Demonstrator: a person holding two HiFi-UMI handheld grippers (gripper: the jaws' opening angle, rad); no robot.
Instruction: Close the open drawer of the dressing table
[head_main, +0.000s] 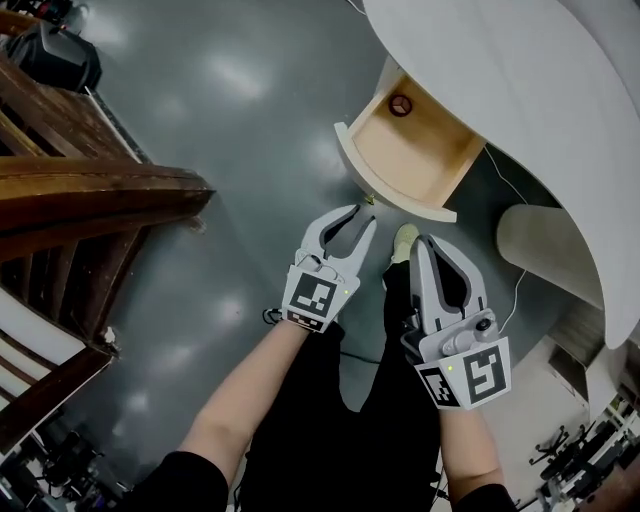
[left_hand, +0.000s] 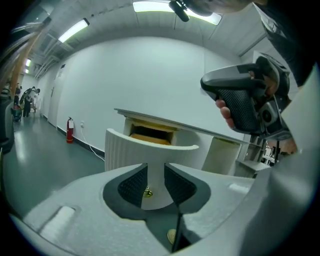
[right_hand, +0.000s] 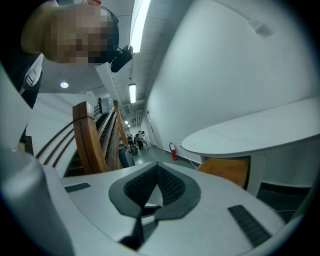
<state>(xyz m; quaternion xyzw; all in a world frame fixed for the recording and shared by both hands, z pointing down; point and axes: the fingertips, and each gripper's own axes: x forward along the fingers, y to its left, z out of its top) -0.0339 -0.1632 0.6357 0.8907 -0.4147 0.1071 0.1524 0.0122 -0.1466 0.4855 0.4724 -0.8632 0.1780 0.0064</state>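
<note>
The white dressing table (head_main: 520, 90) fills the upper right of the head view. Its drawer (head_main: 375, 175) stands pulled out, showing a wooden inside with a small round dark thing (head_main: 401, 104) in the back. My left gripper (head_main: 360, 215) hovers just short of the drawer's curved white front, jaws open and empty. In the left gripper view the drawer front (left_hand: 150, 147) and its small brass knob (left_hand: 148, 192) show through the gap of the left gripper (left_hand: 156, 172). My right gripper (head_main: 428, 245) is beside it, jaws shut and empty. In the right gripper view the right gripper (right_hand: 156, 171) points past the drawer's wooden side (right_hand: 227, 172).
A wooden stair railing (head_main: 90, 190) runs along the left. A white rounded stool (head_main: 545, 245) and a thin cable (head_main: 510, 185) lie under the table on the right. A fire extinguisher (left_hand: 70, 130) stands by the far wall. Grey floor (head_main: 230, 110) lies between railing and table.
</note>
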